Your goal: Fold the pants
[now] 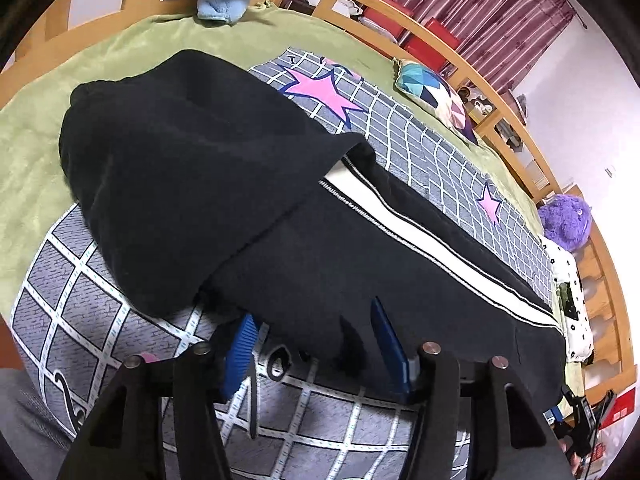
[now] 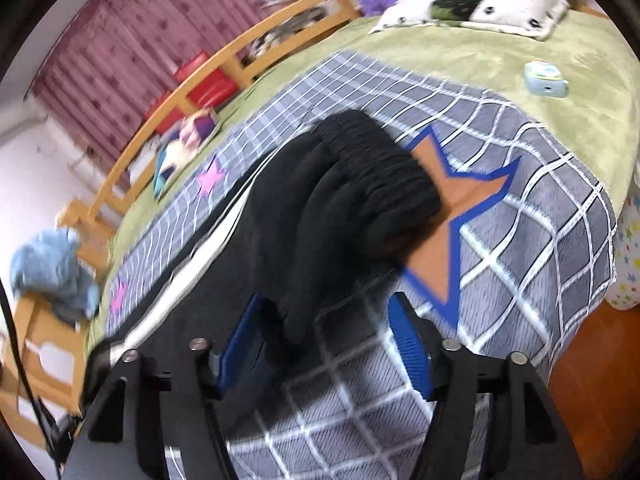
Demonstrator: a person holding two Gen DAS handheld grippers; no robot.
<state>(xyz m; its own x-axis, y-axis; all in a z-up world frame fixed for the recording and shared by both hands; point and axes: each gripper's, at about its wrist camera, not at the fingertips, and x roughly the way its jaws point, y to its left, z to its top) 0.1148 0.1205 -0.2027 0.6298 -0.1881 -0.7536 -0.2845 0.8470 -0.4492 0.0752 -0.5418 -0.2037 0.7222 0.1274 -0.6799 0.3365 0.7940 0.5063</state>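
Left gripper (image 1: 312, 344) spread wide at the near edge of the pants (image 1: 240, 200), one blue finger (image 1: 240, 350) over the blanket (image 1: 100, 320), the other over the black cloth; nothing pinched, probably lining up a grab. Pants lie across the checked blanket on the bed: black, white side stripe (image 1: 420, 236), one part already folded over. Right gripper (image 2: 324, 344) also spread, straddling the edge near the ribbed cuff (image 2: 380, 172), view blurred.
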